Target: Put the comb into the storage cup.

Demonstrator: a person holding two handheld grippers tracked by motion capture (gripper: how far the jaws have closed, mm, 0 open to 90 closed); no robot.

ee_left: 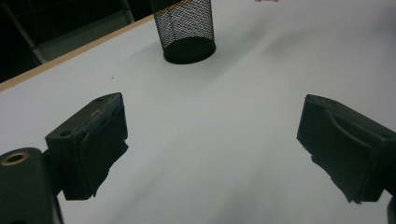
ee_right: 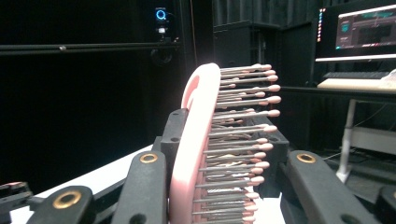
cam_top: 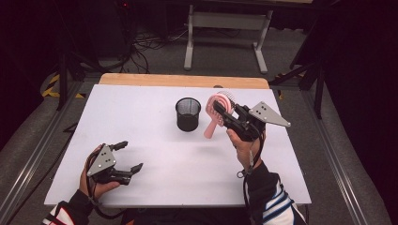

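My right gripper (cam_top: 224, 111) is shut on a pink hairbrush (cam_top: 215, 112) and holds it above the table, just right of a black mesh cup (cam_top: 188, 114). The brush head is up and its handle hangs down to the left. In the right gripper view the pink hairbrush (ee_right: 201, 140) stands on edge between the jaws, its bristles pointing right. My left gripper (cam_top: 128, 156) rests open near the table's front left corner with nothing between its jaws. The left gripper view looks past the two spread fingers (ee_left: 88, 142) to the mesh cup (ee_left: 186, 29).
The white table (cam_top: 155, 154) has a wooden strip along its far edge. Behind it stand a grey table frame (cam_top: 225, 28) and cables on the floor. A monitor (ee_right: 359, 30) and keyboard sit on a desk far off in the right gripper view.
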